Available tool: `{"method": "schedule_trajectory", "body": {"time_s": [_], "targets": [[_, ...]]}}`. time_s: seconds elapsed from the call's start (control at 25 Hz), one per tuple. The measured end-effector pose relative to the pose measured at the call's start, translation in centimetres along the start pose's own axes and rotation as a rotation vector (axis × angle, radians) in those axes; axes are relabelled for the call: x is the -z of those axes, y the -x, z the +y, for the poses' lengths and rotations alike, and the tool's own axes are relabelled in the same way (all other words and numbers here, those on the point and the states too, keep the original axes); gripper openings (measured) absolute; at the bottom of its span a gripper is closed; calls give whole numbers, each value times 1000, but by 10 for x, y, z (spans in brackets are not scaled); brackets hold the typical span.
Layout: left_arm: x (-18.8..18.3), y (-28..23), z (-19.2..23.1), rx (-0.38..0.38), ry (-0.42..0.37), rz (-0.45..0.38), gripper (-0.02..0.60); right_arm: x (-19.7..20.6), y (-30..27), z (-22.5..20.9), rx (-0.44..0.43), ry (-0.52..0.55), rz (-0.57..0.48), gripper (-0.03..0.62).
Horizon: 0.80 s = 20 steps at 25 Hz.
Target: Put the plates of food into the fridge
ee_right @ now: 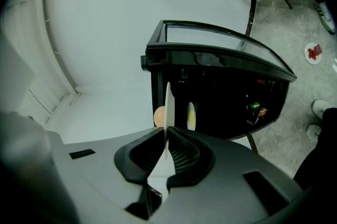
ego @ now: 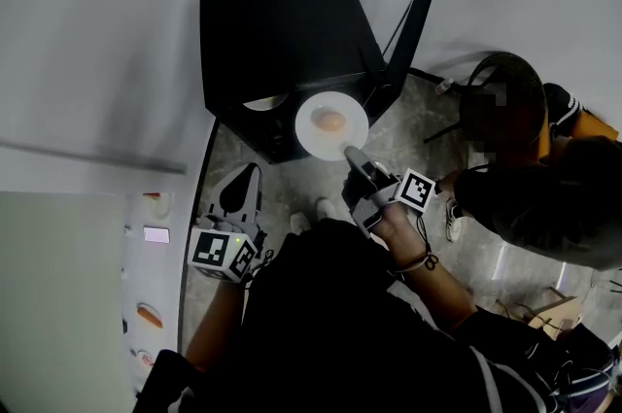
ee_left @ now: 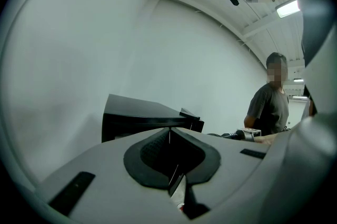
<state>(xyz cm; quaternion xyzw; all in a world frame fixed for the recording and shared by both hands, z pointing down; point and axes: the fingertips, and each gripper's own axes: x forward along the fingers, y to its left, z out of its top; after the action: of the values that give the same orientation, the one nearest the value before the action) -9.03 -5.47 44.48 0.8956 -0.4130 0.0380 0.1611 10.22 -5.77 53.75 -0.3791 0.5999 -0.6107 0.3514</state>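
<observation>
**R gripper has plate at fridge mouth; L gripper empty**

R gripper (ego: 351,153) (ee_right: 167,138): jaws narrow, clamped on near rim of a white plate (ego: 331,122) (ee_right: 168,104). The right gripper view shows the plate edge-on between the pads. A round orange-tan food item (ego: 330,120) (ee_right: 158,116) sits at plate centre.

Plate is held in front of the black mini fridge (ego: 277,42) (ee_right: 226,96), at its dark opening; can't tell if the far rim is inside yet. Fridge door (ego: 406,32) is swung open on the right.

A 2nd plate (ego: 264,102) (ee_right: 191,116) is already inside, left of the held one.

L gripper (ego: 248,176) (ee_left: 169,136): jaws together, nothing btwn them. It's near the person, left of the R gripper, aimed toward the fridge (ee_left: 142,117).

Far left: table (ego: 165,343) w/ more food plates, e.g. one w/ a sausage-like item (ego: 149,314). A bystander (ego: 530,168) (ee_left: 271,107) is on the right.
</observation>
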Motion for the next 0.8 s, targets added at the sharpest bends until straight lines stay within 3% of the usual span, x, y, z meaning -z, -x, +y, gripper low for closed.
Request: {"method": "schedule_trajectory", "body": {"time_s": [0.8], "targets": [[1, -17, 4, 14, -3, 34, 23, -28, -29, -65, 59, 9, -1, 43]]}}
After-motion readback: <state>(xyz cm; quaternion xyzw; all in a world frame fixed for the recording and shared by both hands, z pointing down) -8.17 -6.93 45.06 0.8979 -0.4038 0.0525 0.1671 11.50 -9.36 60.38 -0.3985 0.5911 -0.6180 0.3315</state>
